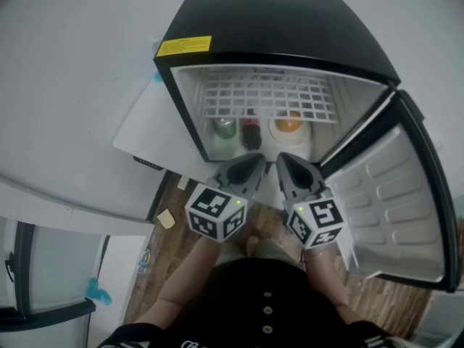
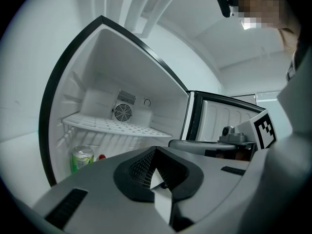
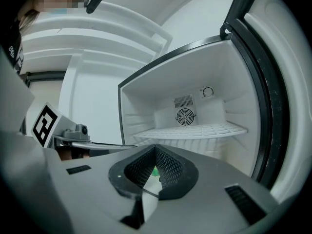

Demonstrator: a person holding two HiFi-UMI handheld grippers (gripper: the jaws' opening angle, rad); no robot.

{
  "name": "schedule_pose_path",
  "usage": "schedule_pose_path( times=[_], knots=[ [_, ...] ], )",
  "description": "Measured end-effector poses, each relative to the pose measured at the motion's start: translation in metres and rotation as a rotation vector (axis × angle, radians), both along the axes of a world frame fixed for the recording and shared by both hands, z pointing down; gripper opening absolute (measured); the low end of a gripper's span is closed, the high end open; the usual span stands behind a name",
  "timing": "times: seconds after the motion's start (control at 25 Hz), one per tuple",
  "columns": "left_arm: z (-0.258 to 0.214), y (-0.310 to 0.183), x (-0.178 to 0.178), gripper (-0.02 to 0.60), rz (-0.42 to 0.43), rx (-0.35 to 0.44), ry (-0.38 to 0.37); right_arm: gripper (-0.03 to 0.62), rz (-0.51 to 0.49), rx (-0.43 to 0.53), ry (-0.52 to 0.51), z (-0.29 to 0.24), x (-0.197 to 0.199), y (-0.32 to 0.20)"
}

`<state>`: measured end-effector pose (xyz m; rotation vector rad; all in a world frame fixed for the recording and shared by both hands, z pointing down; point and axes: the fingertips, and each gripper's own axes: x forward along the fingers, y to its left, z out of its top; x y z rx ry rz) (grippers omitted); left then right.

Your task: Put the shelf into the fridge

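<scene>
- Head view showed the white wire shelf [image 1: 270, 96] already lying level across the upper part of the open fridge [image 1: 275, 27], above a green can [image 1: 223, 127] and a dark bottle [image 1: 251, 133].
- Left gripper [image 1: 255, 162] and right gripper [image 1: 285, 161] hung side by side just outside the opening, each with its jaws pressed together on nothing.
- Placement looked finished. The next move probably called for drawing both grippers clear, then perhaps swinging the door [image 1: 395, 209] closed.
</scene>
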<state>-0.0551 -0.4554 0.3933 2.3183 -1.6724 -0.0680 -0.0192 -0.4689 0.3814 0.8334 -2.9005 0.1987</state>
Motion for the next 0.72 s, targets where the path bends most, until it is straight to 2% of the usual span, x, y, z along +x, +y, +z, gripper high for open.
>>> schedule_pose_path(
  times=[0.72],
  knots=[
    [-0.0049,-0.0046,0.0004,0.006,-0.004,0.000,0.000,0.009,0.000,0.011,-0.004,-0.0040,-0.0026,-0.0035]
  ],
)
